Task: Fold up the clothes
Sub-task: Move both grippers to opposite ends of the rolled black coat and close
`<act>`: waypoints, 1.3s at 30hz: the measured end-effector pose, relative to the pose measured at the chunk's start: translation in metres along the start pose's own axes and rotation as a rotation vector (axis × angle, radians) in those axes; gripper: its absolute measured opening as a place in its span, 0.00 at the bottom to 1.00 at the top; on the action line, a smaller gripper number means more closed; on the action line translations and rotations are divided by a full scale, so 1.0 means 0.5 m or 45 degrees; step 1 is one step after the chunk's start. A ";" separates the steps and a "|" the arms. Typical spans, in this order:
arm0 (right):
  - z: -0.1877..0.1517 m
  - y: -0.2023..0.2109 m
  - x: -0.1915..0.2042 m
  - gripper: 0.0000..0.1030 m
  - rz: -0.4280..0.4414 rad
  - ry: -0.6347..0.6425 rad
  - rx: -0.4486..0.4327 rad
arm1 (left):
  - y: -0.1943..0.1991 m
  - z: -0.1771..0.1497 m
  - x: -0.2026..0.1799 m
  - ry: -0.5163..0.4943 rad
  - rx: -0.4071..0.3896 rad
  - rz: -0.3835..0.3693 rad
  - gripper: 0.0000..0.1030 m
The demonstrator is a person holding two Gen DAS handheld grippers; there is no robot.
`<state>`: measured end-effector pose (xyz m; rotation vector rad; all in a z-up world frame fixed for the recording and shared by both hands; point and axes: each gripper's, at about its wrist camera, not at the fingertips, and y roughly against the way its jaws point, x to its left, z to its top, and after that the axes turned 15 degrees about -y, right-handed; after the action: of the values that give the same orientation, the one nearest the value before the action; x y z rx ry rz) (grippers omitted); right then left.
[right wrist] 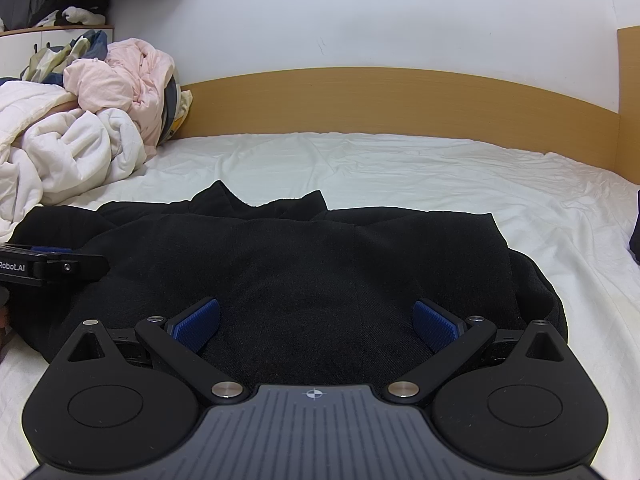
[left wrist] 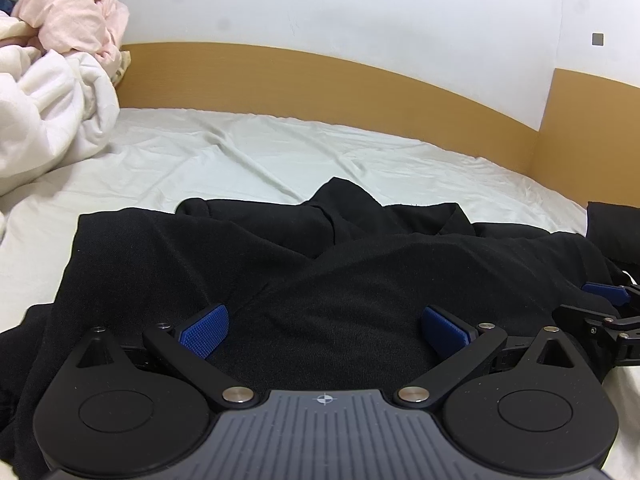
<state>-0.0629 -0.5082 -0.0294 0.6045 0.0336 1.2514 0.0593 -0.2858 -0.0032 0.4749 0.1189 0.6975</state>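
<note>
Far-left bed corner: heaped bedding. Black garment lies rumpled on the bed sheet by the near edge, collar twd the wooden headboard. L gripper and R gripper both spread wide over it, holding nothing. Bare sheet beyond and right.

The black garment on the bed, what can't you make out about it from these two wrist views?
- Black garment: its near hem, hidden by the left tongs in the left wrist view and by the right tongs in the right wrist view.
- Its type and sleeves: the dark cloth swallows the folds.
- Dark item: cut off by the left view's right edge.
</note>
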 end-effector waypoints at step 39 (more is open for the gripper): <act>-0.031 0.171 0.047 0.99 -0.177 1.157 0.065 | 0.212 -0.083 -0.014 -1.282 0.013 0.053 0.99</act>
<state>-0.1355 -0.4653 0.0026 0.0328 0.8498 1.3002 -0.0192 -0.2038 0.0082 0.7896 -0.8347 0.4329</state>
